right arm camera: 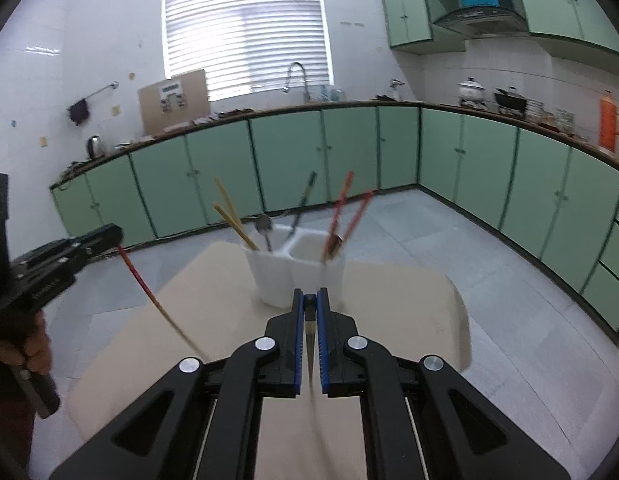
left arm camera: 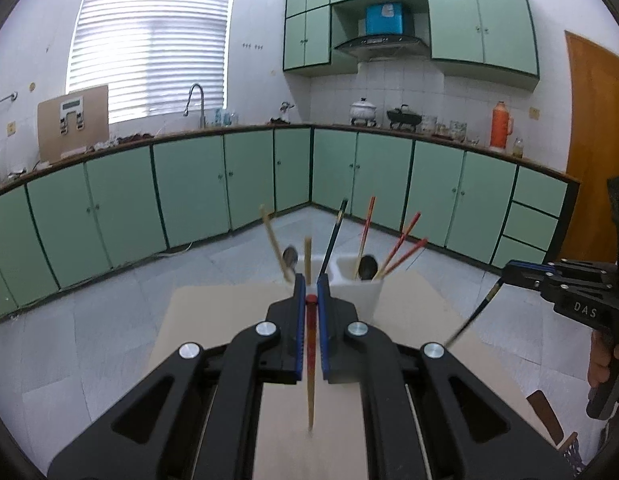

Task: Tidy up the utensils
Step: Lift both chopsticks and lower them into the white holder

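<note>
Above the beige counter [left arm camera: 421, 300], one chopstick in each gripper.
The left gripper's [left arm camera: 311, 280] fingers clamp a red-topped chopstick [left arm camera: 310, 364]; the right gripper's [right arm camera: 310, 295] fingers clamp a black-topped chopstick [right arm camera: 310, 344], just short of the white two-compartment utensil holder [right arm camera: 297, 276].

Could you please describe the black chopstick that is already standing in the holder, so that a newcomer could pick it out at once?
Start at the beige table and find the white two-part holder on it. In its left part, beside two pale wooden chopsticks and a spoon, stands the black chopstick, leaning right. It is the only dark stick in the holder; those in the right part are red.
</note>
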The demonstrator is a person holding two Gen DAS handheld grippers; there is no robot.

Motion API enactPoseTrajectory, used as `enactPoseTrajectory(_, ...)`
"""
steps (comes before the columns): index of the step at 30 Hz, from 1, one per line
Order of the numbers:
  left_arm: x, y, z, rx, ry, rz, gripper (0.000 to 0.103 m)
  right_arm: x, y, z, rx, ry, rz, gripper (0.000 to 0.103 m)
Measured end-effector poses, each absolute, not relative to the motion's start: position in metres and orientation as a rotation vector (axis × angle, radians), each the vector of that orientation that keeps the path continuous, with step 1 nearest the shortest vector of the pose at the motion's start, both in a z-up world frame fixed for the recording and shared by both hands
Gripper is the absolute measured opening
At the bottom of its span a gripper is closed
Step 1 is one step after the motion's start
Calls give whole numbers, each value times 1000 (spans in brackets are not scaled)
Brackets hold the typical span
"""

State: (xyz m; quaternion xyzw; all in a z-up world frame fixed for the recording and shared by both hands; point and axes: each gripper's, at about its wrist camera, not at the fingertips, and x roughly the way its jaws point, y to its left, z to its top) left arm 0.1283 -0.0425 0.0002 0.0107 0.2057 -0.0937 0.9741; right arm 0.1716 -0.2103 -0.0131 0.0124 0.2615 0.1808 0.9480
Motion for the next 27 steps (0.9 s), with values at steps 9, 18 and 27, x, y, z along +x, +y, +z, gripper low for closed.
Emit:
enactPoseTrajectory(9, 143, -56, 39, 18, 335, -241, 5, 195, -205, 34, 17, 482, 456, 6)
enactPoseTrajectory(18, 189, -72, 100, 9, 188, -243, 5, 251, -205, 98, 58, 355, 440, 6)
enactPoseTrajectory(27, 258, -91, 94, 29, 170, -199, 5, 326, -190, 84, 45, 349, 375, 6)
